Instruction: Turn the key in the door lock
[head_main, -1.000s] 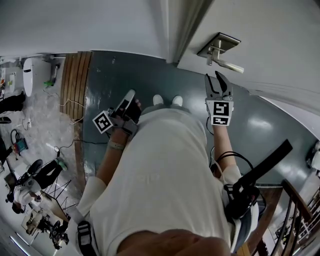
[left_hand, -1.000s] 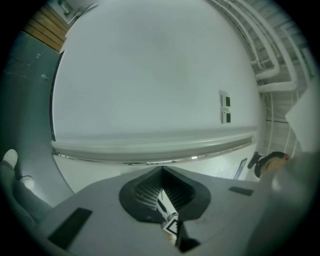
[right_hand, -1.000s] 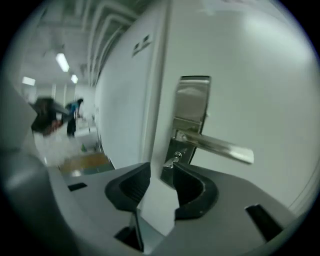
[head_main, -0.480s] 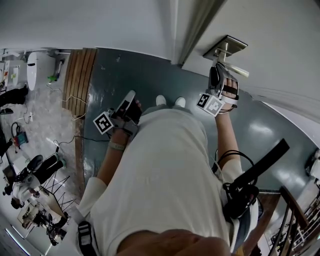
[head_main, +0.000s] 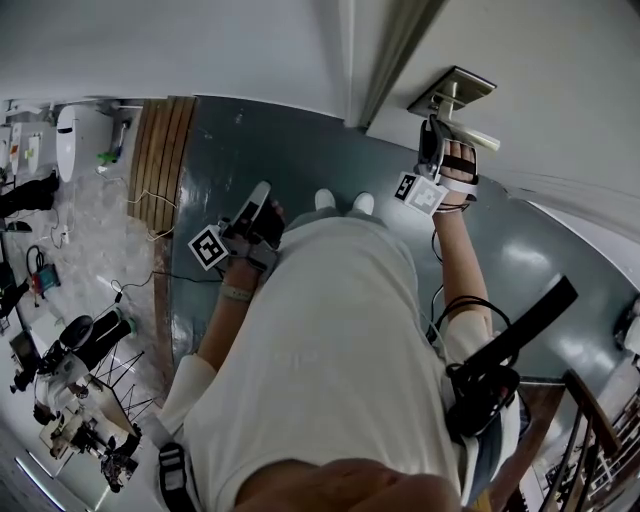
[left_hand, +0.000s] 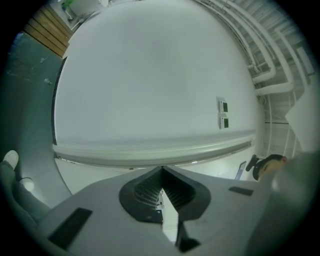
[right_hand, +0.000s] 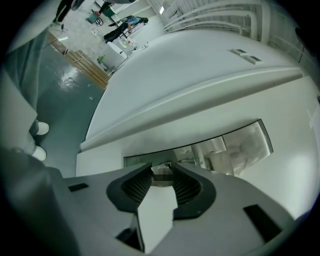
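Rolled at the handle (head_main: 487, 141), right hand-held gripper (head_main: 438, 130), jaws narrowing yet apart, flanks perhaps a key (right_hand: 162, 173).

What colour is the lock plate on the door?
Shiny silver; the plate shows best in the right gripper view.

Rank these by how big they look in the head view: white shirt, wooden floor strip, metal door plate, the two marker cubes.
1. white shirt
2. wooden floor strip
3. metal door plate
4. left marker cube and right marker cube: they look about alike, so unranked.
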